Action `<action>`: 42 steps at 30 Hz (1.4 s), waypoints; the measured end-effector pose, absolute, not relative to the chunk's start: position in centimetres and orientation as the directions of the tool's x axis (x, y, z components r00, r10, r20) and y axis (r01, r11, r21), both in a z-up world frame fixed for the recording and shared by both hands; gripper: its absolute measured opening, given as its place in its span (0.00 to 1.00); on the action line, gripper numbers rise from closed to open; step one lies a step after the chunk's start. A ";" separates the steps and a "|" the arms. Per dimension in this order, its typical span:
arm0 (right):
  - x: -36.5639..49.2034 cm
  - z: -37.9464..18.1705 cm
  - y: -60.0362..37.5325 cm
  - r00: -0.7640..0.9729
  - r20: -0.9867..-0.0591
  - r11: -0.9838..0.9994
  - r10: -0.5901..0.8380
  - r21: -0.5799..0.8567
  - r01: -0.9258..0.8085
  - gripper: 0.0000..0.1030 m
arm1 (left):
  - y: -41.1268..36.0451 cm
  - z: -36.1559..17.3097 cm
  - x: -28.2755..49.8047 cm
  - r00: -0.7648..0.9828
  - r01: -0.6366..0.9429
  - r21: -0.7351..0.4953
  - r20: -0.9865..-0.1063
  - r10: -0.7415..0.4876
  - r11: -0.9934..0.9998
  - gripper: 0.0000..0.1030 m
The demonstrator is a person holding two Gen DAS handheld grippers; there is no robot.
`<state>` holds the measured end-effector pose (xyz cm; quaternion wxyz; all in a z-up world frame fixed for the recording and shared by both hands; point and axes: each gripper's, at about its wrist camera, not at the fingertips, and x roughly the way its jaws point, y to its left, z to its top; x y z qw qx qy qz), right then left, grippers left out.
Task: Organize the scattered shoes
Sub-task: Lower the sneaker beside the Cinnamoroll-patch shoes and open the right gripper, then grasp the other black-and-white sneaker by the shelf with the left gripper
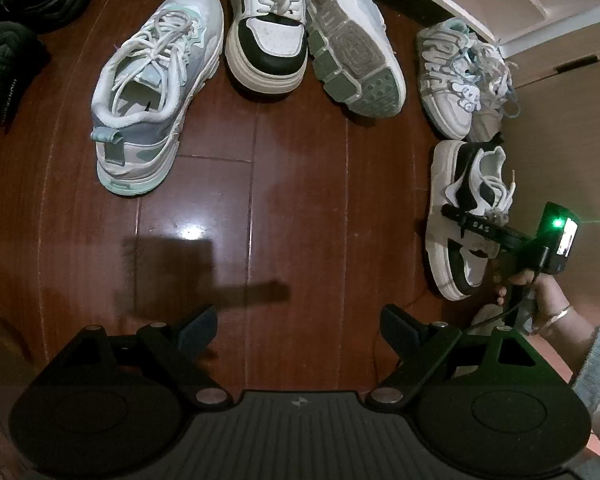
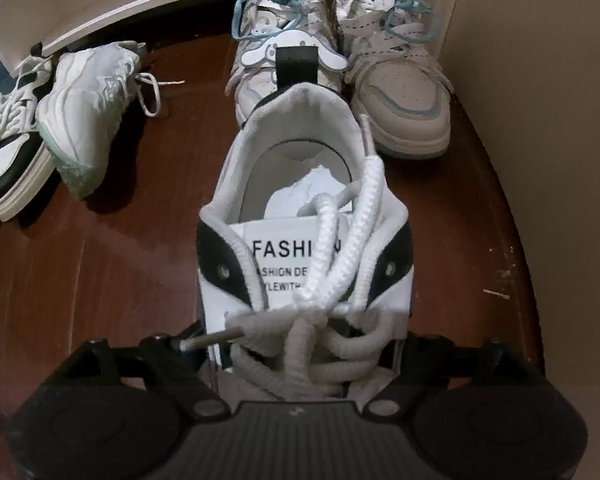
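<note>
Right claw [image 2: 300,344] clamped across laced midfoot of blk/wht sneaker [image 2: 304,240], heel pointing fwd toward blue-laced pair [image 2: 340,60] by wall. Left claw [image 1: 298,330] wide, empty, over floor [image 1: 260,200]. Mate [image 1: 266,28] ahead-left w/ mint shoes. Step: pairing; next needs sneaker set beside mate.

On the floor, counting now: two black shoes [image 1: 16,12], two mint-grey trainers [image 1: 156,92], two black-and-white sneakers [image 1: 266,28], two blue-laced sneakers [image 2: 400,92]. Eight shoes. Two grippers [image 1: 296,328] showing.
</note>
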<state>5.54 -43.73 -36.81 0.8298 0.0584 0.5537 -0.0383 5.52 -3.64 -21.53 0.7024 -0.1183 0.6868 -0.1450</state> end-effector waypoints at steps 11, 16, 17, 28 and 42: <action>3.7 -33.3 -43.5 0.452 -0.892 0.995 -0.024 0.025 0.100 0.83 | -3.6 -21.7 5.6 0.018 0.040 -0.356 -0.934 -0.357 0.933 0.86; 0.7 -29.8 -41.4 0.555 -0.831 0.998 -0.036 0.003 0.068 0.83 | -3.6 -22.1 5.7 0.018 0.033 -0.337 -0.941 -0.337 0.941 0.86; 0.0 -29.0 -40.8 0.576 -0.816 0.998 -0.037 -0.002 0.061 0.83 | -3.6 -22.1 5.7 0.019 0.032 -0.331 -0.943 -0.332 0.943 0.86; -3.5 -23.7 -36.1 0.726 -0.687 0.992 0.036 -0.062 -0.108 0.83 | -4.1 -22.7 8.0 0.138 -0.007 -0.290 -0.948 -0.286 0.957 0.86; -3.2 -24.9 -37.4 0.699 -0.709 0.996 0.092 0.066 -0.064 0.83 | -6.6 -24.8 20.8 0.406 -0.167 -0.285 -0.892 -0.198 0.944 0.86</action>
